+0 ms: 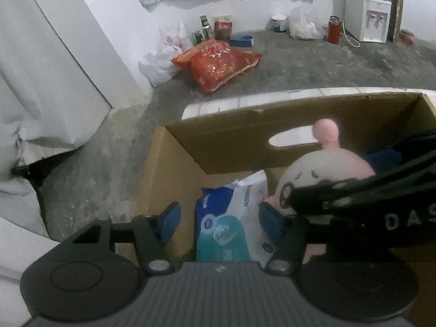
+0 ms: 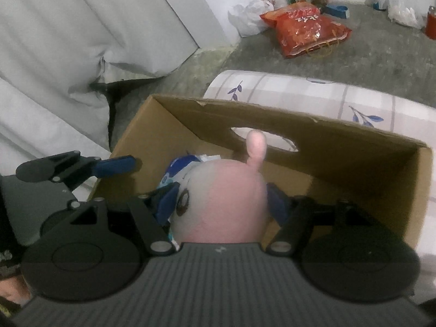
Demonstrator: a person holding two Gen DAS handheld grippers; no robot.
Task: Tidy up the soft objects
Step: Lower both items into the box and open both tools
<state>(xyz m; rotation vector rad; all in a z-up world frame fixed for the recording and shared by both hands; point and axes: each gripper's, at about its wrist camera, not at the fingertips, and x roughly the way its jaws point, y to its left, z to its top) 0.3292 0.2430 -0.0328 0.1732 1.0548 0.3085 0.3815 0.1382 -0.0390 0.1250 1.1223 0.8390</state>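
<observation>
Left gripper (image 1: 222,218) parted around a blue-and-white tissue pack (image 1: 231,223), left pad clear of it, contact at the right pad unclear. Right gripper (image 2: 223,199) clamped on a pink-and-white plush toy (image 2: 226,204), pads pressing both sides. Both inside the open cardboard box (image 2: 354,152), pack left of the toy. Beyond the box, a checked cloth (image 2: 313,92), concrete floor and a red bag (image 1: 218,64).

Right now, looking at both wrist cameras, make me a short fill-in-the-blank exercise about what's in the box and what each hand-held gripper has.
1. The pink plush toy sits between the pads of the ____ hand-held gripper.
2. The blue and white soft pack lies inside the ____ box.
3. The bag lying on the floor is ____.

Missing words: right; cardboard; red
</observation>
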